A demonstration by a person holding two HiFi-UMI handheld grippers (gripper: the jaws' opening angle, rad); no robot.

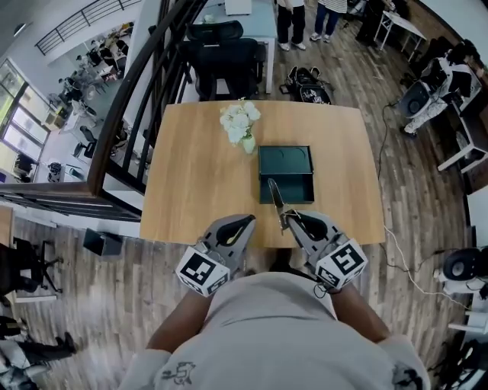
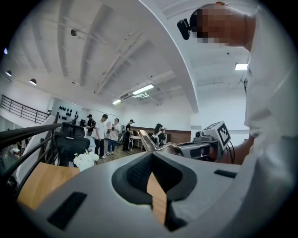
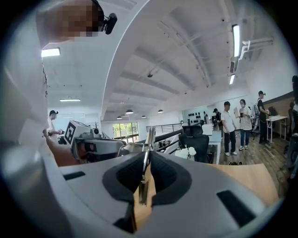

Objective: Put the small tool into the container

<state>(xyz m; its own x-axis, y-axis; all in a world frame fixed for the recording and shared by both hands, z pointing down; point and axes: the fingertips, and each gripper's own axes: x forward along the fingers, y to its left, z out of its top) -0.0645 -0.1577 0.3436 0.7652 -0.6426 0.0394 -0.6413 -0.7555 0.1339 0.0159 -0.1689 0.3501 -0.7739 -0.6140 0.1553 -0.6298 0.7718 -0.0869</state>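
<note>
The small tool (image 1: 273, 195), a flat metal blade, was clamped by its lower end in the right tongs (image 1: 289, 221). The blade stood out beyond the tips, pointing away from the person. In the right gripper view the blade was seen edge-on between the two pads, which were closed against it. The tool was thus held outside the container (image 1: 299, 188), which was dark green. In the head view the tool's tip was seen against the near left edge of the container; whether contact was made could not be determined.

The container was set on the wooden bench (image 1: 191, 183), right of centre. A vase of white flowers (image 1: 241, 126) was placed just beyond its far left corner.

The left tongs (image 1: 241, 225) were held beside the right tongs, over the near edge of the bench. They were set together apart from a thin slit, and nothing was carried between them.

A black chair (image 1: 225, 53) was located past the far edge of the bench. Several persons (image 1: 290, 23) were seen standing on the wooden floor (image 1: 358, 68) beyond
</note>
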